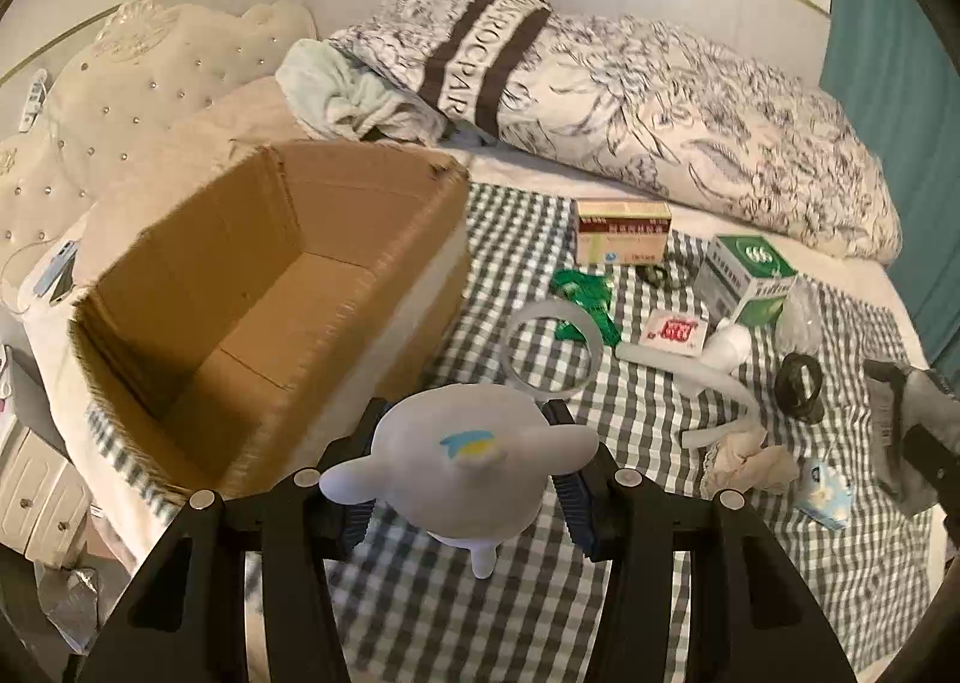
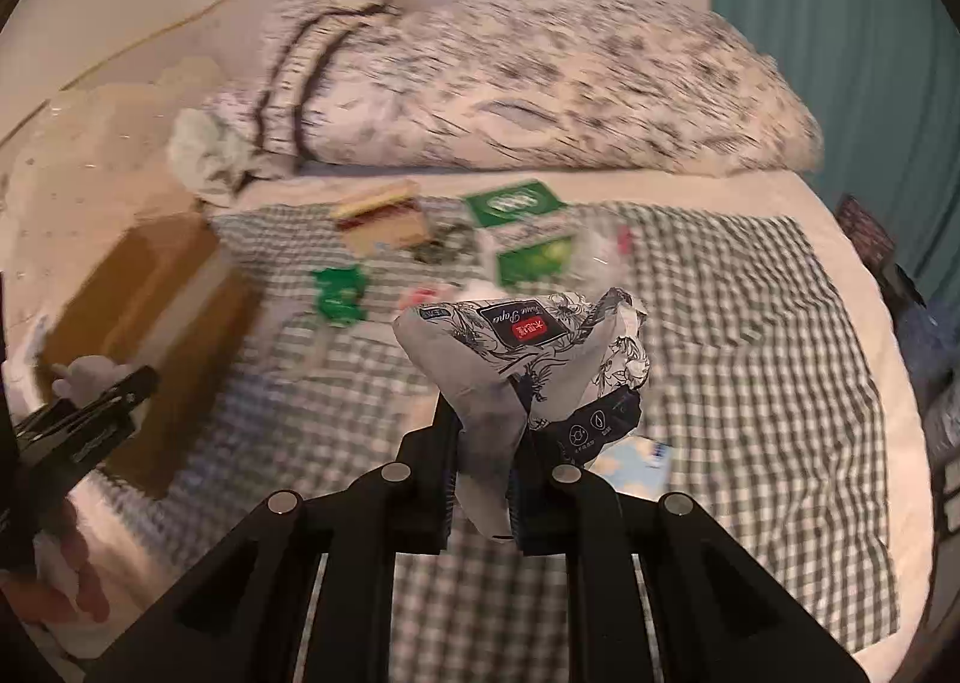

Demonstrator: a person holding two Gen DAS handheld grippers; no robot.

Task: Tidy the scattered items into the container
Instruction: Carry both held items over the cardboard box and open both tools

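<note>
The left gripper (image 1: 462,479) had its jaws clamped on a pale rounded toy (image 1: 462,455), carried above the checked cloth (image 1: 600,593) just beside the near corner of the open cardboard box (image 1: 252,287), which sat at about ten o'clock from the toy. The right gripper (image 2: 483,479) had its jaws pinched on a crumpled floral tissue pack (image 2: 528,347), lifted clear of the bed.

In the left wrist view, more clutter lay spread from one to three o'clock: a red-and-yellow medicine box (image 1: 623,232), a green-and-white carton (image 1: 747,278), a green wrapper (image 1: 585,299), a clear ring (image 1: 555,353), a black ring (image 1: 798,383) and a wad of tissue (image 1: 750,458).

By my reading, the step in hand was the carry: both loads were gripped and neither was yet inside the box. The next move likely called for swinging the toy up over the box wall toward ten o'clock before releasing, with the tissue pack following across from the right.
</note>
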